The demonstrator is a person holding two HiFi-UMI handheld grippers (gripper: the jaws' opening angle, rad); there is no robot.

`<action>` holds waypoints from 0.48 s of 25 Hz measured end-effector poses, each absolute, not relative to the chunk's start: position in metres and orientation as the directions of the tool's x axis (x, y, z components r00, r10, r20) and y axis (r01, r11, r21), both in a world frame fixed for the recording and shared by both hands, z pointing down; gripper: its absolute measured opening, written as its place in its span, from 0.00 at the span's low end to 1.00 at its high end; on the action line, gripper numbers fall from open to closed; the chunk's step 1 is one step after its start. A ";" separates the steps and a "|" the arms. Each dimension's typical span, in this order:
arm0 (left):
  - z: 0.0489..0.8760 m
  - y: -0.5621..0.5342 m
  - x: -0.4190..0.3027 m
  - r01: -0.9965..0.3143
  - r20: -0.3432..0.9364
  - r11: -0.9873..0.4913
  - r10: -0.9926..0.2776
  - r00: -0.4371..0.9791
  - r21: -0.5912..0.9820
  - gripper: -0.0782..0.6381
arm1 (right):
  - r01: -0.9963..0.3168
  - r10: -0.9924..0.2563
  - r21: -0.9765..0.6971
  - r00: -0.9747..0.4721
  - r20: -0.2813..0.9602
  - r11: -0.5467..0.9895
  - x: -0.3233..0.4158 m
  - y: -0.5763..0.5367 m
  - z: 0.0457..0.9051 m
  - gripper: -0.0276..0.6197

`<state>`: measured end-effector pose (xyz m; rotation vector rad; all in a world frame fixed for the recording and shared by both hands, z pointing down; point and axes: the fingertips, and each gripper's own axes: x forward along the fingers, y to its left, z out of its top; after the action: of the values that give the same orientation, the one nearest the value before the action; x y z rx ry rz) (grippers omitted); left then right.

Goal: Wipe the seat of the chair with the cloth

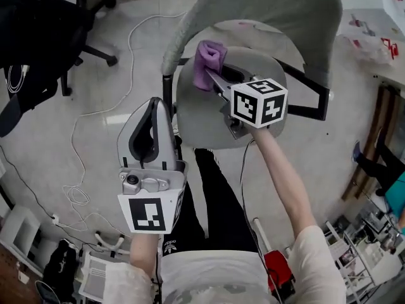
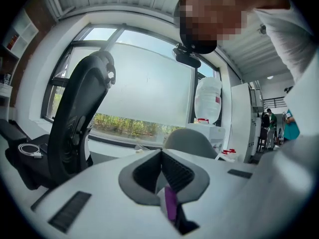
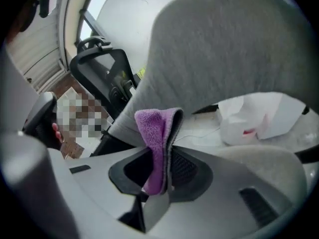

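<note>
The grey chair has its seat (image 1: 209, 122) in front of me and its curved backrest (image 1: 278, 11) beyond. Over the seat's far left part, my right gripper (image 1: 213, 76) is shut on the purple cloth (image 1: 207, 61). In the right gripper view the folded cloth (image 3: 155, 143) stands up between the jaws of the right gripper (image 3: 166, 156), with the backrest (image 3: 234, 44) right behind it. My left gripper (image 1: 155, 104) hovers left of the seat, off the chair, shut with nothing in it. In its own view the left gripper (image 2: 160, 154) points up at a window.
A black office chair (image 1: 44, 30) stands at the far left, also in the left gripper view (image 2: 79, 118). White cables (image 1: 79, 170) trail over the floor. White bags (image 1: 367, 33) lie at the far right. My legs in black trousers (image 1: 218, 208) are just before the seat.
</note>
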<state>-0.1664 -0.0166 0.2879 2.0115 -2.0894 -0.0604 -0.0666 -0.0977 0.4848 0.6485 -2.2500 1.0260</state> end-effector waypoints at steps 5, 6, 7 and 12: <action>0.315 -0.016 -0.162 -0.972 0.158 0.059 -0.987 -0.023 0.227 0.13 | -0.640 -0.069 -0.545 -0.680 0.730 0.542 -0.084 -0.085 0.552 0.19; 0.319 -0.016 -0.161 -0.971 0.162 0.059 -0.987 -0.021 0.230 0.13 | -0.638 -0.044 -0.557 -0.678 0.734 0.532 -0.089 -0.081 0.561 0.19; 0.322 -0.015 -0.161 -0.971 0.165 0.060 -0.986 -0.021 0.233 0.13 | -0.636 -0.021 -0.572 -0.678 0.735 0.519 -0.095 -0.076 0.568 0.19; 0.331 -0.013 -0.159 -0.968 0.179 0.062 -0.984 -0.018 0.242 0.13 | -0.654 0.058 -0.594 -0.648 0.759 0.468 -0.108 -0.061 0.597 0.19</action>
<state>-0.1594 -0.0127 0.3312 1.9661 -2.0480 -0.0730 -0.1080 -0.0613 0.5970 0.4950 -1.9770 1.2263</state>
